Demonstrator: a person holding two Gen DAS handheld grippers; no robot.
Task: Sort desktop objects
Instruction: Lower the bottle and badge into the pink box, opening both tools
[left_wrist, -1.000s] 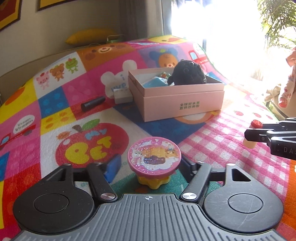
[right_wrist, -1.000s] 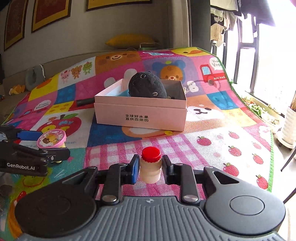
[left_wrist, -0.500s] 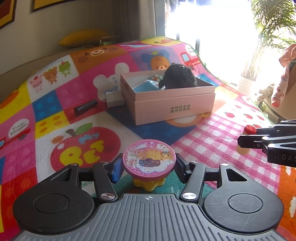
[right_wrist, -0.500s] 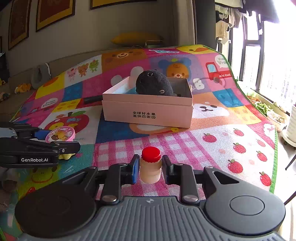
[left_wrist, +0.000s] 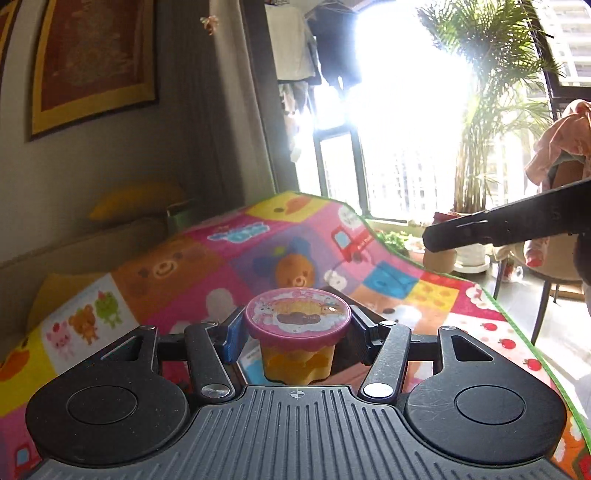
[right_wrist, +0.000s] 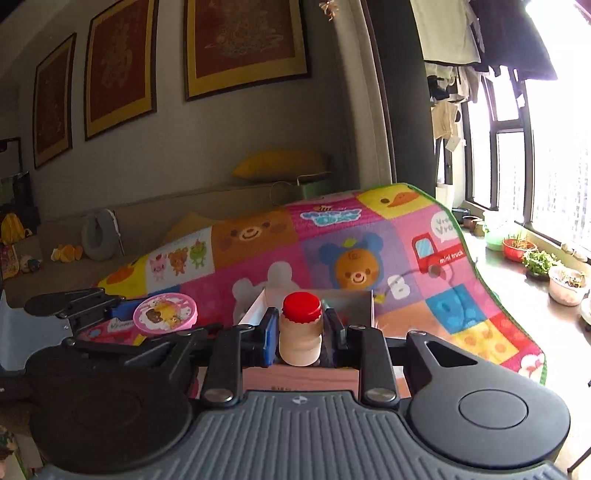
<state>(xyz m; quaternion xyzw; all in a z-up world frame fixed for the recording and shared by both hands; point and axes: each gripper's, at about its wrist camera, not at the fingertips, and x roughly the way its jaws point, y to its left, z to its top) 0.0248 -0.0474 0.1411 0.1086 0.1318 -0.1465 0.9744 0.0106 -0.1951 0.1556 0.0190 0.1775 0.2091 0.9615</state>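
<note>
My left gripper (left_wrist: 297, 328) is shut on a small yellow cup with a round pink cartoon lid (left_wrist: 297, 314), lifted clear of the patterned mat (left_wrist: 177, 273). In the right wrist view the same cup (right_wrist: 165, 314) and left gripper (right_wrist: 110, 314) show at the left. My right gripper (right_wrist: 300, 332) is shut on a little pale bottle with a red cap (right_wrist: 300, 332), held above the near wall of the pink box (right_wrist: 295, 378). The box's open inside (right_wrist: 354, 306) shows just behind the bottle; its contents are hidden. The right gripper's fingers (left_wrist: 498, 229) reach in at the right of the left wrist view.
The colourful cartoon mat (right_wrist: 369, 251) covers the table and drops off at its green-trimmed right edge (right_wrist: 491, 295). Potted plants (right_wrist: 535, 258) line the window sill on the right. A sofa with a yellow cushion (right_wrist: 280, 164) runs along the back wall.
The left gripper closed on the pink-lidded cup. Both grippers then rose off the mat with cup and bottle, and now view the box from higher and closer.
</note>
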